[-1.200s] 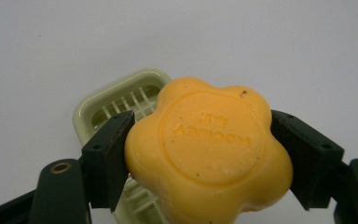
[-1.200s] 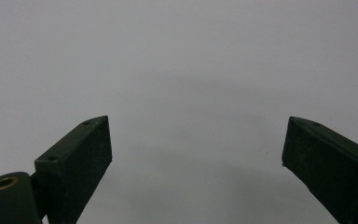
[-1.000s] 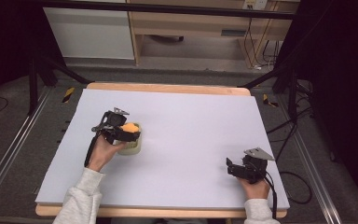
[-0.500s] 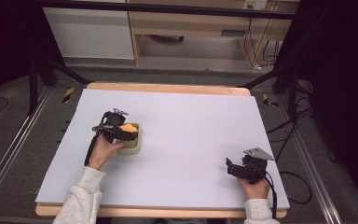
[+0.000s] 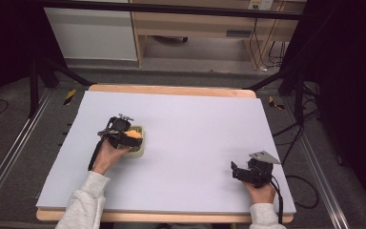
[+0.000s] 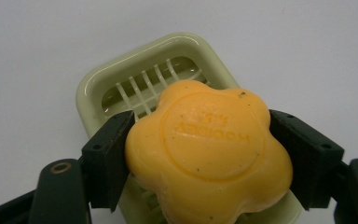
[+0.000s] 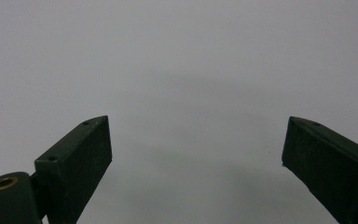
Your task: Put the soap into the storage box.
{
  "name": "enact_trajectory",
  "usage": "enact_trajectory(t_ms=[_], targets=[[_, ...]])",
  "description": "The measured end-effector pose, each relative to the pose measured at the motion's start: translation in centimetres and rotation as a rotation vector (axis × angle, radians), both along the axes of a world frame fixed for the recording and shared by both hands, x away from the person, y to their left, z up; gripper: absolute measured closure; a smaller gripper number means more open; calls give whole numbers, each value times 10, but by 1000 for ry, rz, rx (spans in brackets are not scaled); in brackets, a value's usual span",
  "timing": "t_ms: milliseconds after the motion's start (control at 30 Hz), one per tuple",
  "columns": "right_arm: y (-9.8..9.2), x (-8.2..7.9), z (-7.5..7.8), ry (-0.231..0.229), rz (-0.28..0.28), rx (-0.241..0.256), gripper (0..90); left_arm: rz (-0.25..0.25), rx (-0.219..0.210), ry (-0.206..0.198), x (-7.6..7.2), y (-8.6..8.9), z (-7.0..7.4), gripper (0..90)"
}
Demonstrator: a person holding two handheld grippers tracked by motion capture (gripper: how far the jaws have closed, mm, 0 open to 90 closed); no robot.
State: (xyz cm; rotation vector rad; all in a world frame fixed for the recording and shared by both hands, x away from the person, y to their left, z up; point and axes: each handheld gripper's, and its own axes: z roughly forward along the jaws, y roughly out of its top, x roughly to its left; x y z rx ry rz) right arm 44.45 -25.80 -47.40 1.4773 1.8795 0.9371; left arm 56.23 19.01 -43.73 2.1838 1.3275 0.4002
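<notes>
1. One soap bar (image 6: pixel 208 151), orange and flower-shaped, sits clamped in the left claw (image 6: pixel 200 161), one jaw on each of two opposite sides.
2. Soap is directly over a pale green soap dish (image 6: pixel 93 86) with a slatted floor. Whether the bar touches the slats I cannot tell. In the high view the dish (image 5: pixel 140 147) rests on the left part of the table (image 5: pixel 195 124).
3. Right claw (image 7: pixel 196 154) is wide apart and holds nothing. It stays low at the table's near right, well apart from the soap (image 5: pixel 133 135).
4. Handling, my guess: the bar is solid and stiff but the surface looks waxy, so slippery under pressure. Lobed edge means jaws seat best in the dips between petals, as here, not on the rounded tips.
5. Likely fairly light. Soft enough to dent if squeezed too hard, so a moderate squeeze is best.
6. Dish looks like thin plastic, light, and may slide if bumped.
</notes>
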Motion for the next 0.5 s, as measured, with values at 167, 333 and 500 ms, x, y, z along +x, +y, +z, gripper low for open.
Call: enact_trajectory(t_ms=[167, 333, 500], targets=[[0, 0, 0, 0, 0, 0, 87, 0, -2, 6, 1, 1, -1, 255], [0, 0, 0, 1, -1, 0, 87, -1, -11, 3, 0, 1, -1, 254], [0, 0, 0, 2, -2, -2, 87, 0, -10, 6, 1, 1, -1, 255]])
